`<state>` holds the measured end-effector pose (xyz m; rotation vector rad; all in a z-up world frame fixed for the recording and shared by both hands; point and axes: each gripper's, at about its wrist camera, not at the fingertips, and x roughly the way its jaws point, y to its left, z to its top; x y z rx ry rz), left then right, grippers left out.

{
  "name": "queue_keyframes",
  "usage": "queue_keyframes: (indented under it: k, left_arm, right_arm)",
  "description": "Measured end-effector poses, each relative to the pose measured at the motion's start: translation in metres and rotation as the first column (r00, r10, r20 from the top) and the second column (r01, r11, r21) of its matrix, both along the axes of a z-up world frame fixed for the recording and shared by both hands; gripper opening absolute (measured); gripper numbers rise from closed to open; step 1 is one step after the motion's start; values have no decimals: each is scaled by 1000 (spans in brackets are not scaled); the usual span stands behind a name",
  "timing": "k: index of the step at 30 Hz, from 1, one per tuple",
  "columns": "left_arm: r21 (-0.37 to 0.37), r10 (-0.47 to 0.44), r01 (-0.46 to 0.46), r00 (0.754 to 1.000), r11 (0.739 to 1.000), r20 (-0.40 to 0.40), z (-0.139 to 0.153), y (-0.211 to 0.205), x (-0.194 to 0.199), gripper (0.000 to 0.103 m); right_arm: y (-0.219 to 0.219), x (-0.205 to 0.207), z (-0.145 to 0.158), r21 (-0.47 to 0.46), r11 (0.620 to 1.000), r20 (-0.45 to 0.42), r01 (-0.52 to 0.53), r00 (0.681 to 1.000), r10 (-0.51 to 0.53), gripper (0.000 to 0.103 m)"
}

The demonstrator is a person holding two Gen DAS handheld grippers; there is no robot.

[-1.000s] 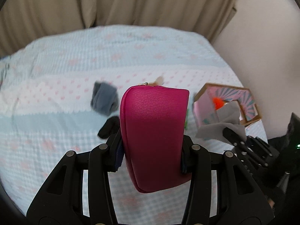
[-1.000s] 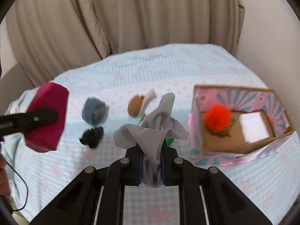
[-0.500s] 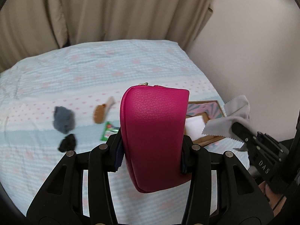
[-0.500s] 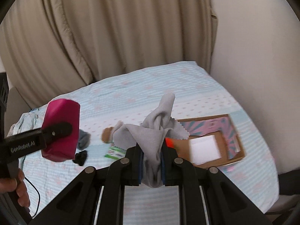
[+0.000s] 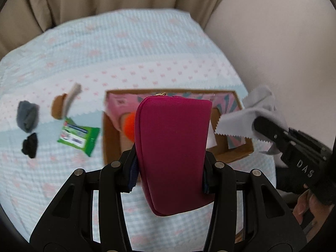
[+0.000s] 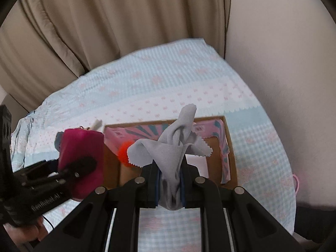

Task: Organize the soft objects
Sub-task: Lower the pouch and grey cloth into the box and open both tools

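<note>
The bed point(image 5: 147, 48), covered in a pale blue sheet with pink marks, filled most of both views, its near edge cut off behind the black frames of the tongs. A beige curtain point(image 6: 105, 25) hung behind it, next to a plain wall point(image 6: 283, 42).

On the bed lay an open cardboard box point(image 5: 109, 126) with a pink and teal patterned lining; in both views much of its inside was hidden by what the tongs carried. An orange fuzzy ball point(image 5: 128, 124) showed only in part inside it, and a white patch beside it was too covered to name.

The left tongs point(image 5: 170, 168) were clamped on a magenta pouch point(image 5: 174, 153), held upright above the near side of the box; its gold zip pull barely peeked over the top. The right tongs point(image 6: 169, 185) were pinched narrow on a grey cloth point(image 6: 174, 147) with zigzag edges, bunched and raised over the box.

Left of the box, resting on the sheet, were a green wipes packet point(image 5: 78, 137), a rolled grey sock point(image 5: 27, 116), a blurred brown item with a pale strip point(image 5: 61, 106), and a small black bundle point(image 5: 30, 145) too dark to make out. At the left wrist view's lower right, the person's fingers point(image 5: 304, 208) were partly visible.
</note>
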<state>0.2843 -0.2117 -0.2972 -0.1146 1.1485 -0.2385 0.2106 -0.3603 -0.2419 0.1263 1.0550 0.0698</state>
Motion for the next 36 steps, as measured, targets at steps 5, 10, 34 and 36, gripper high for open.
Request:
queue_keyframes:
  k: [5,10,34,36]
  left_arm:
    - [45,-17,21,996,999,-87,-44,-21,25,41]
    - [95,-40,57,984,994,-174,-85,-41,43,41]
    - [113,-36,61,977,992,-208,-68,-28,45,103]
    - [112,-44,66,981,992,-189,-55,-28,41,103]
  right_arm:
    - [-21,32,-42,50,999,-99,14,995,-9,14]
    - [-35,60,-84,108,993,-202,50,979,-27,14]
    - [-42,79,-106,140,989,-294,46,956,-2,103]
    - [-41,74,-93,140,989,-279,48,960,-8,103]
